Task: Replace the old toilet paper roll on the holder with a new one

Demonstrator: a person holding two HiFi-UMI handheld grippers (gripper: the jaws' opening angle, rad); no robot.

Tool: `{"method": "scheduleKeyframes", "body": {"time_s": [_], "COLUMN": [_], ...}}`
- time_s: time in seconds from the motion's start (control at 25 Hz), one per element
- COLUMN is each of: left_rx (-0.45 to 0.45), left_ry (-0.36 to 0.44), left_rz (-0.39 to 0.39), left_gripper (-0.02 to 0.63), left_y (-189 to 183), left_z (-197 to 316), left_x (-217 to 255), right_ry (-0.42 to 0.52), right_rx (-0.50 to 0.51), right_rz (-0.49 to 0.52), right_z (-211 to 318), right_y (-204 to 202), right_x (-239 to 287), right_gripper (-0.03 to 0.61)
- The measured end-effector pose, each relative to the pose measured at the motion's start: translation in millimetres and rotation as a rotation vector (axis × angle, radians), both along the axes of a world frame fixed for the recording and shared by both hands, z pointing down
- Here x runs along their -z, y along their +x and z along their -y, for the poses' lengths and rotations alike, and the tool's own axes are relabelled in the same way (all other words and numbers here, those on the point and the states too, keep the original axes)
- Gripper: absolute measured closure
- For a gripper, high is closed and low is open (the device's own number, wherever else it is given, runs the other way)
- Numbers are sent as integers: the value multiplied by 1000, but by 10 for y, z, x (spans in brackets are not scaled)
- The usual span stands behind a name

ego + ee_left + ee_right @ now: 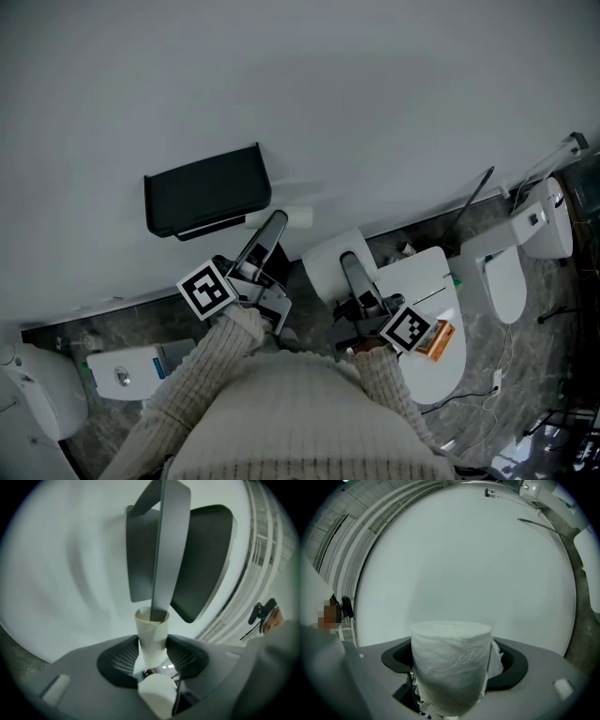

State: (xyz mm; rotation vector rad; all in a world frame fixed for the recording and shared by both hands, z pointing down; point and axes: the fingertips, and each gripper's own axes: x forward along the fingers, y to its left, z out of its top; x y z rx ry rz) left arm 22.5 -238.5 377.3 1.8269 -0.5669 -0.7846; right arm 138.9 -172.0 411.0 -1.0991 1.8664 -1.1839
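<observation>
Bare white wall (328,94) leaves open room around the black holder (206,192). The new roll (451,667), pinched in the right tool (354,272), hides that tool's pads. The left tool (272,230) pinches the cardboard tube (152,637), with the holder arm (164,550) entering the tube's mouth.

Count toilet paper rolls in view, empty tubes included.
2: empty cardboard tube in the left claw; full toilet paper roll in the right claw. No others visible.

Dim, flat, cool light covers the pale wall (375,84), and a soft shadow lies just beside the black holder (206,190). Both gripper views bulge strongly, with blackened corners and blurred nearest surfaces.
</observation>
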Motion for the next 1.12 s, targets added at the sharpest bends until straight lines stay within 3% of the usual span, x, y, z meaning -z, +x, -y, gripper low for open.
{"method": "scheduleKeyframes", "body": {"time_s": [0.56,1.12], "left_rx": [-94,-30], "left_ry": [-33,-70], "left_rz": [-24,3], "left_gripper": [442,442], "left_y": [300,3], "left_z": [-109,-269], "left_x": [-87,-252], "right_ry": [-10,0], "right_rx": [-92,-35], "right_rz": [22,36], "right_z": [-166,-46], "right_y": [263,93], "right_x": [-40,-22], "right_gripper": [141,141]}}
